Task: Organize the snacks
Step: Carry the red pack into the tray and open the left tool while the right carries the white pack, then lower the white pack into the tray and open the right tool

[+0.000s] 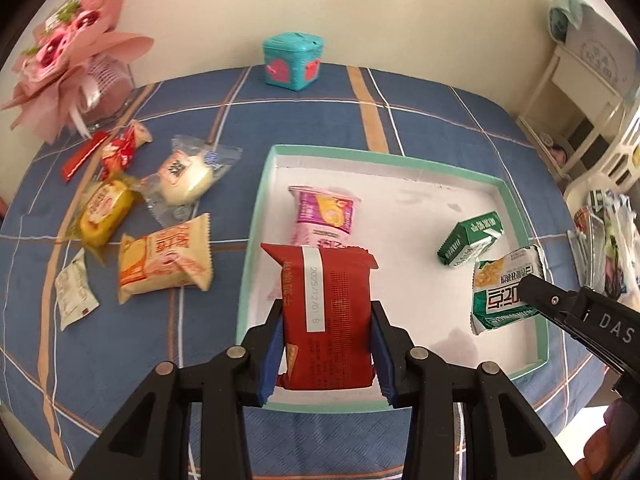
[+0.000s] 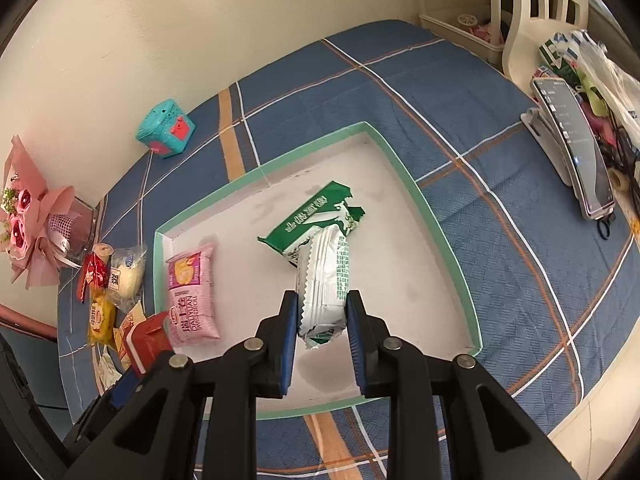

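Note:
My left gripper (image 1: 327, 312) is shut on a red snack pack (image 1: 326, 316) and holds it over the near left corner of the green-rimmed white tray (image 1: 256, 216). My right gripper (image 2: 322, 300) is shut on a white and green snack pack (image 2: 325, 280) over the tray (image 2: 448, 248); it also shows in the left wrist view (image 1: 506, 286). In the tray lie a pink pack (image 1: 324, 216) (image 2: 192, 292) and a dark green pack (image 1: 470, 238) (image 2: 316, 216). Several loose snacks (image 1: 164, 260) lie on the blue plaid cloth left of the tray.
A teal cube toy (image 1: 292, 60) stands at the back by the wall. A pink bouquet (image 1: 68, 52) is at the back left. A phone on a stand (image 2: 576, 148), bags and a white chair (image 2: 536, 12) are to the right.

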Demonstrator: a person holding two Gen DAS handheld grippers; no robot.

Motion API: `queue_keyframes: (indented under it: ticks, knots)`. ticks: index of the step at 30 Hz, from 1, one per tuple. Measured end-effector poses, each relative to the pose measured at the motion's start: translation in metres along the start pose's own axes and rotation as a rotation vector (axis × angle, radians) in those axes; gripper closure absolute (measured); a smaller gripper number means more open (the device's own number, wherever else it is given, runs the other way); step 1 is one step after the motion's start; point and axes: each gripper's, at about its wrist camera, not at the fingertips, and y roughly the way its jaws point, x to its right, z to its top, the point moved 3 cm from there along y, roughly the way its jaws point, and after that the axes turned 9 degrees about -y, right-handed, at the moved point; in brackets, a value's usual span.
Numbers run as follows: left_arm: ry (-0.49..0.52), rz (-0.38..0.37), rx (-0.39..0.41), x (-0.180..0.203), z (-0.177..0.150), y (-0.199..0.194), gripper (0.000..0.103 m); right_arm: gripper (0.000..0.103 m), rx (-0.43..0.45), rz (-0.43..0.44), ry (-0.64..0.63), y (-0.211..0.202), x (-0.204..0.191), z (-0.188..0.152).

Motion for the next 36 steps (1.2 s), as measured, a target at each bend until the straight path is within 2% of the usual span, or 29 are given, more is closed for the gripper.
queue_keyframes:
  ticks: [16,22,24,26,28,29,36]
  knots:
    - [0.001,0.027,-0.065,0.001,-0.002,0.026,0.061,0.077,-0.063,0.002,0.013,0.016,0.0,-0.006]
    - [-0.004,0.014,-0.07,-0.001,-0.001,0.023,0.059,0.077,-0.067,-0.033,0.037,0.016,0.007,-0.007]
    - [-0.01,0.017,-0.072,-0.003,0.0,0.023,0.057,0.077,-0.069,-0.045,0.05,0.016,0.01,-0.007]
    - [-0.017,0.024,-0.073,-0.004,0.0,0.023,0.045,0.076,-0.071,-0.061,0.058,0.017,0.014,-0.007]
    - [-0.027,0.028,-0.075,-0.007,0.001,0.023,0.039,0.073,-0.072,-0.089,0.065,0.017,0.018,-0.007]
    - [-0.034,0.03,-0.075,-0.008,0.001,0.023,0.038,0.068,-0.074,-0.1,0.068,0.017,0.019,-0.008]
    - [-0.086,0.015,-0.061,-0.019,0.007,0.016,0.028,0.064,-0.06,-0.117,0.08,0.015,0.024,-0.006]
